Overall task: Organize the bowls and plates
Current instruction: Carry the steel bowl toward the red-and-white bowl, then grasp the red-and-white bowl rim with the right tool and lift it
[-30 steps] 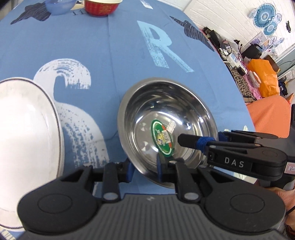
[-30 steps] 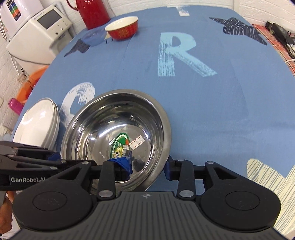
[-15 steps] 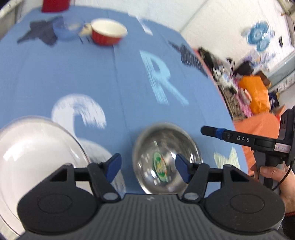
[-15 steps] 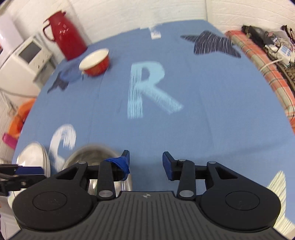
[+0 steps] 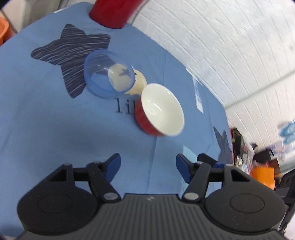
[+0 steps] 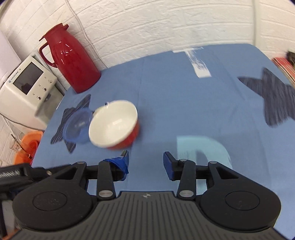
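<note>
A red bowl (image 5: 159,109) (image 6: 114,124) with a white inside stands on the blue tablecloth (image 5: 46,129) (image 6: 184,103). Just to its left sits a clear blue bowl (image 5: 107,73) (image 6: 78,128), close to or touching it. My left gripper (image 5: 148,169) is open and empty, hovering short of the red bowl. Open and empty as well, my right gripper (image 6: 145,163) hangs just right of and nearer than the red bowl. The steel bowl and the white plates are out of both views.
A red jug (image 6: 71,61) (image 5: 114,12) stands at the back of the table by the white brick wall. A white appliance (image 6: 24,86) sits off the table's left edge, with an orange basin (image 6: 27,145) below it. Clutter lies past the right edge (image 5: 261,166).
Both grippers let go of the steel bowl and moved forward across the table to the far bowls. The steel bowl and white plates dropped out of view.
</note>
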